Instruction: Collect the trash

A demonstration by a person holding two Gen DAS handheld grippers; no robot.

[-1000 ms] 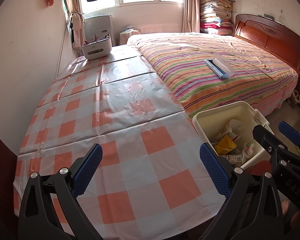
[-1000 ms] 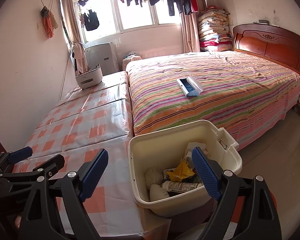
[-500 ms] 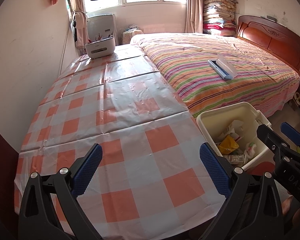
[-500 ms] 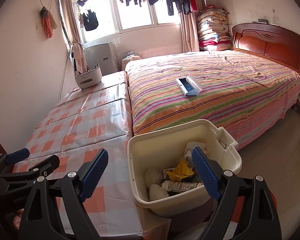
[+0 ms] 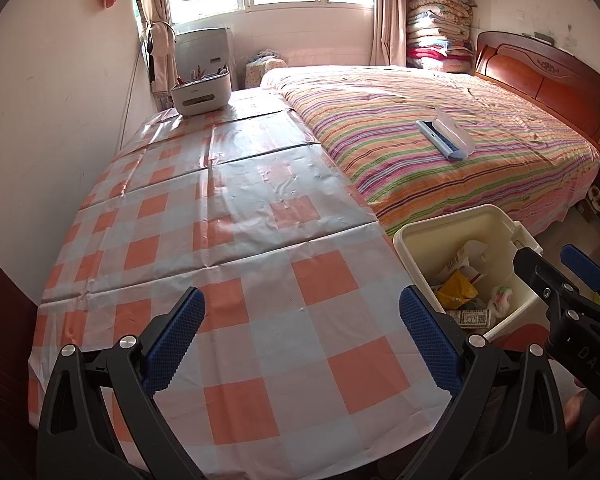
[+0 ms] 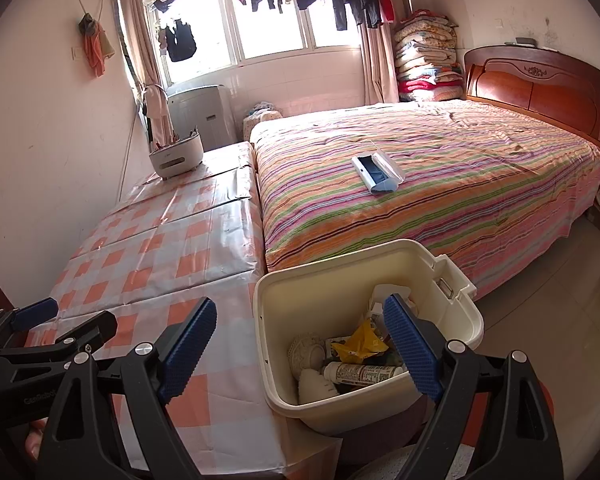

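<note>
On the black frame of my left gripper, seen from the right wrist view, I read raised lettering that looks like "GenRobot", though its end is cut off behind my right gripper's arm. From the left wrist view the right gripper's body shows the letters "DAS" and nothing more — the rest runs out of frame.

Both sets of jaws stand wide apart, gripping nothing. My left gripper hangs over the checked orange-and-white cloth on the counter, which carries only a white organiser at its far end, with pens or tools sticking up that I cannot make out.

Beside the counter's near corner sits the cream bin, open at the top. It holds the trash: a crumpled yellow wrapper, a white bottle lying on its side with a printed label too small to read, a pale rounded lump and torn white paper. My right jaws frame the bin's front, one pad covering part of the contents.

A white-and-blue case lies open on the striped bed.
</note>
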